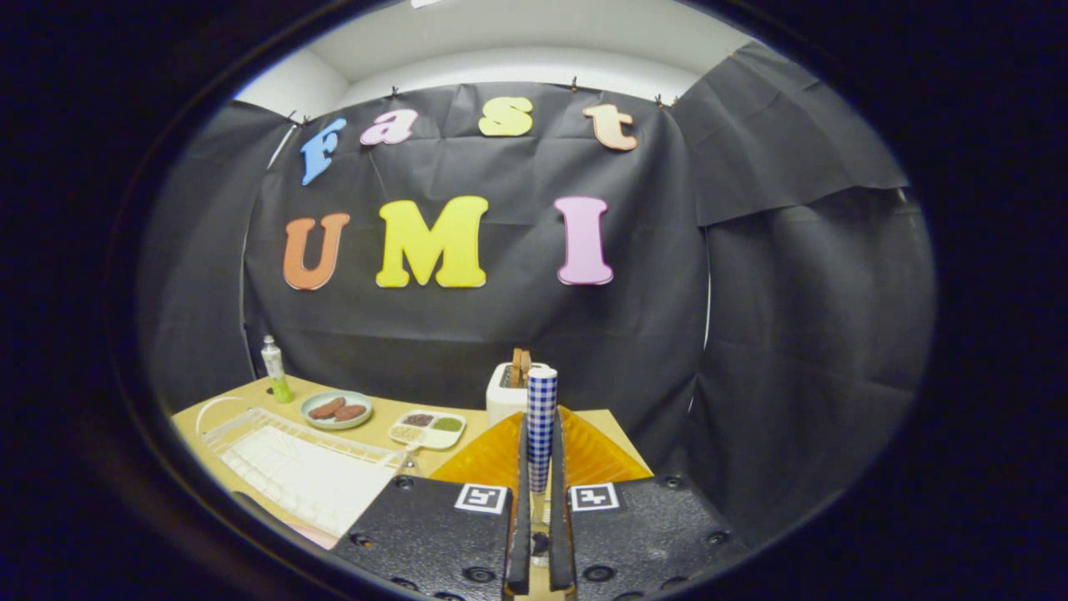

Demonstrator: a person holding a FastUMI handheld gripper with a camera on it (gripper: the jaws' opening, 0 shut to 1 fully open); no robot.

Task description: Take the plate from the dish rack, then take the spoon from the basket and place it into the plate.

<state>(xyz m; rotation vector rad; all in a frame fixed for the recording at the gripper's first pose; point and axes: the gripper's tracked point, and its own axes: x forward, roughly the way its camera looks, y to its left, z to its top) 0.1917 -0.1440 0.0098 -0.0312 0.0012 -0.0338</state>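
My gripper (541, 438) is shut on a spoon with a blue-and-white checked handle (541, 409). The handle stands upright between the two fingers and sticks out above their tips. The spoon's lower end is hidden between the fingers. An amber ribbed plate (484, 459) lies on the wooden table just ahead of and below the fingers, spreading to both sides of them. The white wire dish rack (292, 467) sits to the left of the plate, with nothing standing in it.
A white toaster (506, 394) stands just beyond the plate. Further left on the table (380, 417) are a white compartment tray (428, 429) with food, a pale green dish (336, 410) with two sausages, and a small bottle (274, 369).
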